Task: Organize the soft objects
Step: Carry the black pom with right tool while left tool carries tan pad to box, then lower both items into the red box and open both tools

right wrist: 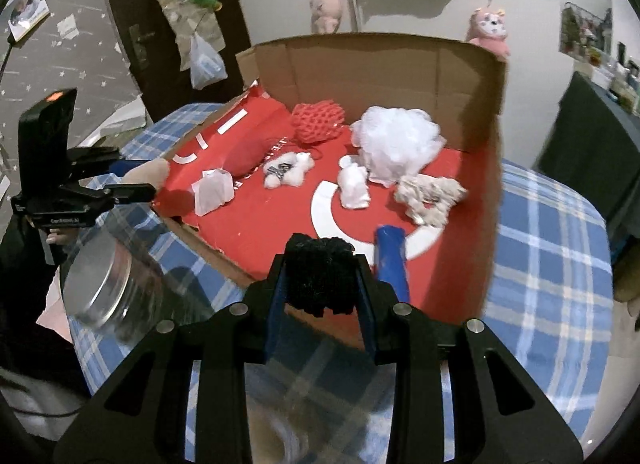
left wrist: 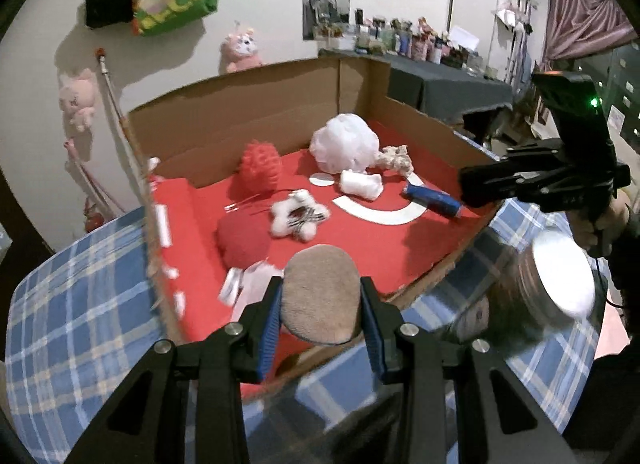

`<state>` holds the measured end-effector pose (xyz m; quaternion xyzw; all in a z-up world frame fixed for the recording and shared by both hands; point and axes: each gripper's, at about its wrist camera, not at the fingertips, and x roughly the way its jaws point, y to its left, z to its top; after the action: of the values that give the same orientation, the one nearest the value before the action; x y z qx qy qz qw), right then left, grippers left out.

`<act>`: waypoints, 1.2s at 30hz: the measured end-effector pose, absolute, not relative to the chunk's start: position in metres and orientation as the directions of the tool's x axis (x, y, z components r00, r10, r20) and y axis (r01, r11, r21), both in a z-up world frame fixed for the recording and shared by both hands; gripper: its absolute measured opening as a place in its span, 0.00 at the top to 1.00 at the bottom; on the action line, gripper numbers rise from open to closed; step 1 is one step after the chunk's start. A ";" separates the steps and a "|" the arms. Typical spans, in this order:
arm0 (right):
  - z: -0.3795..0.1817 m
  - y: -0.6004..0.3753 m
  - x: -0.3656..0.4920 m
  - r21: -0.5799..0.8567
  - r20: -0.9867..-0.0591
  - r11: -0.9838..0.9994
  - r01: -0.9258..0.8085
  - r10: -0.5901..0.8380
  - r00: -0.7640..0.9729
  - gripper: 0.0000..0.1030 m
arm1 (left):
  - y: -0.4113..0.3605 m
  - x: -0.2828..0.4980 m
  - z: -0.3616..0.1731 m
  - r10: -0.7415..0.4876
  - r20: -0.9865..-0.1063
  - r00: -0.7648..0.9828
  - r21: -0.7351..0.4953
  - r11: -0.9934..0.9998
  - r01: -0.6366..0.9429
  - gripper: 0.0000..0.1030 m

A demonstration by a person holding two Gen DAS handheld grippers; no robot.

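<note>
left gripper (left wrist: 321, 306) clamps tan fleece pad (left wrist: 324, 296) | right gripper (right wrist: 321, 278) clamps black fuzzy pad (right wrist: 320, 272) | both over red-lined cardboard box (right wrist: 400, 59) rim

glass jar (left wrist: 556, 284) motion-blurred, shelf clutter (left wrist: 416, 37) indistinct

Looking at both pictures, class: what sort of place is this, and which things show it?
Probably a lived-in room at home: plush toys hang on the wall, a checked cloth covers the table, and a side table holds crowded bottles.
</note>
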<state>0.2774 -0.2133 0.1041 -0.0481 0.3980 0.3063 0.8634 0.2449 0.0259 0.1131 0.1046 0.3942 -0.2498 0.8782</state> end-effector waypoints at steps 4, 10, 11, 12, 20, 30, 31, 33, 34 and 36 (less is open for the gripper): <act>0.100 -0.195 0.299 0.159 -0.752 0.797 -0.582 0.480 0.453 0.70 | 0.004 0.269 0.107 -0.358 -0.787 0.502 -0.038 0.841 0.540 0.62; 0.090 -0.169 0.324 0.130 -0.807 0.790 -0.599 0.436 0.399 0.70 | -0.023 0.292 0.096 -0.336 -0.831 0.444 -0.037 0.829 0.559 0.62; 0.087 -0.166 0.327 0.132 -0.816 0.789 -0.600 0.430 0.386 0.70 | -0.028 0.296 0.093 -0.331 -0.838 0.434 -0.034 0.826 0.563 0.62; 0.085 -0.163 0.330 0.132 -0.825 0.789 -0.601 0.423 0.375 0.70 | -0.031 0.299 0.092 -0.327 -0.843 0.427 -0.034 0.824 0.566 0.62; 0.068 -0.145 0.352 0.093 -0.890 0.790 -0.606 0.339 0.306 0.70 | -0.048 0.329 0.069 -0.265 -0.903 0.339 -0.033 0.829 0.558 0.61; 0.058 -0.142 0.363 0.079 -0.905 0.793 -0.605 0.311 0.290 0.66 | -0.048 0.337 0.058 -0.233 -0.921 0.312 -0.027 0.838 0.546 0.55; 0.058 -0.141 0.362 0.074 -0.906 0.790 -0.609 0.309 0.291 0.65 | -0.047 0.338 0.057 -0.230 -0.923 0.308 -0.027 0.839 0.543 0.55; 0.058 -0.139 0.361 0.060 -0.905 0.789 -0.611 0.301 0.300 0.52 | -0.046 0.339 0.056 -0.227 -0.926 0.303 -0.029 0.840 0.541 0.54; 0.058 -0.139 0.360 0.059 -0.905 0.788 -0.613 0.302 0.301 0.51 | -0.045 0.340 0.056 -0.227 -0.926 0.301 -0.030 0.840 0.541 0.53; 0.057 -0.137 0.359 0.053 -0.904 0.787 -0.615 0.300 0.304 0.51 | -0.044 0.341 0.056 -0.225 -0.927 0.300 -0.030 0.842 0.539 0.50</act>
<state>0.3590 -0.1371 0.0569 -0.1534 0.5144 0.2885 0.7929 0.3405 -0.0437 0.0564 0.1451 0.5404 -0.2408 0.7931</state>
